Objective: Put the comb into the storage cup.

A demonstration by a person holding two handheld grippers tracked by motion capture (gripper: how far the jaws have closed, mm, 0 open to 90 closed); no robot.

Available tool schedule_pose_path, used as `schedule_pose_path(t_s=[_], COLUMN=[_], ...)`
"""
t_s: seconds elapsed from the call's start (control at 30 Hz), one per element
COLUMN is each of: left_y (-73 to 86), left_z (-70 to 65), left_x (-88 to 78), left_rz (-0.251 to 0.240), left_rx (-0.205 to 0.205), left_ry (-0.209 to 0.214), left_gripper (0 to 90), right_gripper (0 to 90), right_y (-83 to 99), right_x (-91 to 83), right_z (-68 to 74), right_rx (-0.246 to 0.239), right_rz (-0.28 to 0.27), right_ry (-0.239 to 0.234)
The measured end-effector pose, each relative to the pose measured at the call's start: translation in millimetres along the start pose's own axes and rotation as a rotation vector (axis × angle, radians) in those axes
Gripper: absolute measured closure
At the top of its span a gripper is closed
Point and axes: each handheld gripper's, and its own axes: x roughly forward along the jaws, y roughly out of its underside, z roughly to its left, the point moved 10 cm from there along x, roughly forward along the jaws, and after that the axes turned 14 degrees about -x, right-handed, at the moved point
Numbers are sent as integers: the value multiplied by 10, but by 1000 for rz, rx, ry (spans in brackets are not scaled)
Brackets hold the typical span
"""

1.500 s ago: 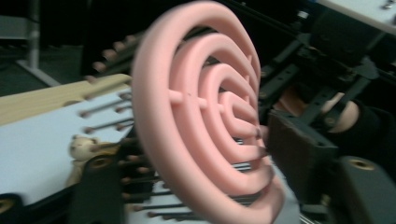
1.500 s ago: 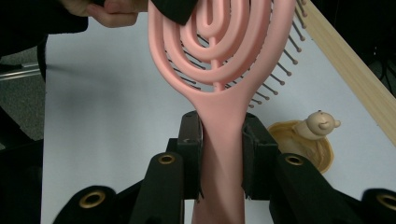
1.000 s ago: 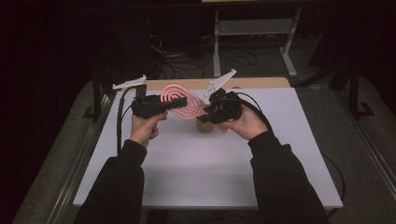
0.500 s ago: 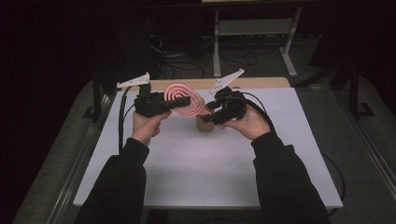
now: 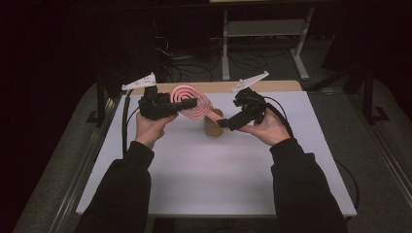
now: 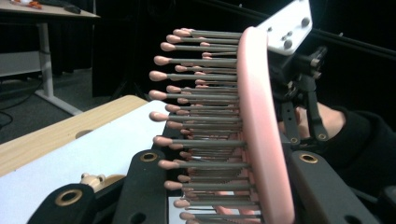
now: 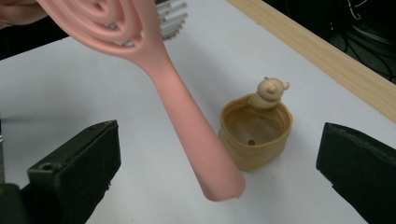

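A pink spiral hairbrush [image 5: 190, 101] with pink-tipped bristles [image 6: 205, 116] is held above the table. My left gripper [image 5: 187, 104] is shut on its head, which sits edge-on between the jaws [image 6: 224, 186]. The brush handle [image 7: 187, 121] slants down between the jaws of my right gripper [image 7: 219, 149], touching neither pad. Those jaws have just been opening and stand wide apart. In the high view the right gripper [image 5: 224, 122] hangs just right of the handle's end. A small tan pot [image 7: 254, 135] with a bear figure [image 7: 270, 91] on its rim stands on the table below the handle.
The white table top [image 5: 218, 170] has a wooden strip [image 5: 286, 86] along its far edge. Cables trail from both grippers. A pale metal stand [image 5: 262, 29] rises behind the table in the dark.
The right gripper has opened and let go of the brush handle, drifting slightly right and down. The left gripper still holds the brush head in the same place.
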Motion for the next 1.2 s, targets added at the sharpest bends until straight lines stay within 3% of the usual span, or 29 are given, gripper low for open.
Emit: schedule_pose_path(t_s=[0.63,1.2], left_y=[-204,-341], left_z=[-26,58], left_x=[70,38], left_rz=[3,-4], left_rx=[50,55], left_ry=[-18,-42], left_gripper=[631,630], right_gripper=[0,0], right_y=[388,747], right_x=[-317,-495], right_z=[-150,-167], right_rx=[56,92], right_rz=[-41,-72], right_ry=[51,79])
